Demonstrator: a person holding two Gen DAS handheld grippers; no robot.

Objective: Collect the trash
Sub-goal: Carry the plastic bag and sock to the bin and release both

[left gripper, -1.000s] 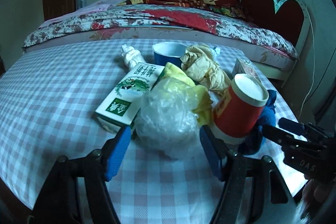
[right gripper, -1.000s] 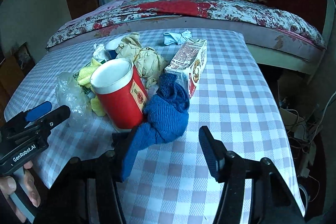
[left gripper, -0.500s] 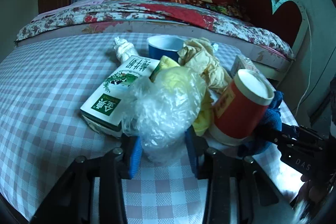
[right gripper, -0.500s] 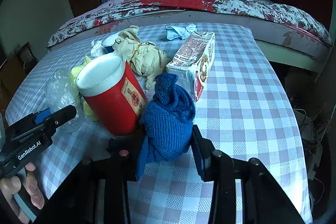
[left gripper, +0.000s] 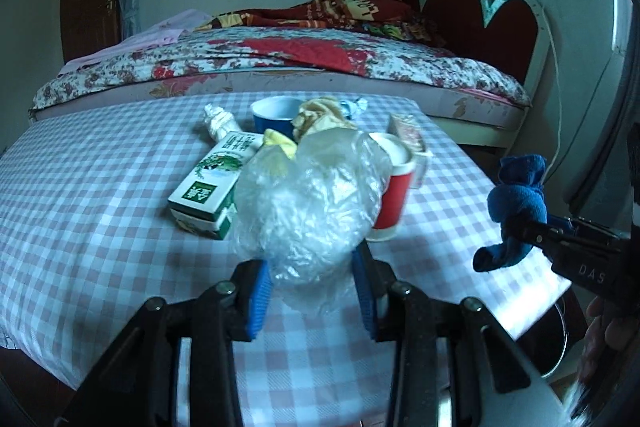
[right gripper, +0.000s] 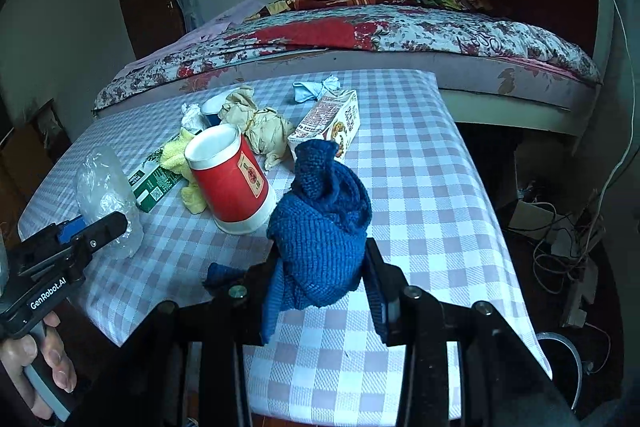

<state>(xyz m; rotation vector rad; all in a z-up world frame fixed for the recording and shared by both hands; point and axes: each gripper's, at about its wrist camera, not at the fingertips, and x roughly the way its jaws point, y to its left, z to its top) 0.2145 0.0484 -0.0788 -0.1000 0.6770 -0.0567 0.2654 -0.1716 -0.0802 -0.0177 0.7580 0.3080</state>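
Left wrist view shows me the checked-cloth bench [left gripper: 100, 187] with the litter heaped around the red paper cup with a white rim [left gripper: 394, 195], my landmark. From here, the biggest risk I see is that cup: it stands just behind the load in my left gripper [left gripper: 312, 291], and a sweep sideways could tip it off the bench edge. Next, the crumpled clear plastic bag [left gripper: 308, 203] is slippery and springy; I judge it could squirt out of a light pinch. The knotted blue knitted cloth [right gripper: 320, 227] trails a loose tail that might snag.

The bag sits in front of the cup, clear of the bench top, pinched at its lower part between the left fingers [left gripper: 256, 303], drawn in narrow on it. To the right of the cup, my right gripper [right gripper: 320, 291] clamps the cloth at its base, fingers [right gripper: 378, 301] narrow, its bulk standing above them.
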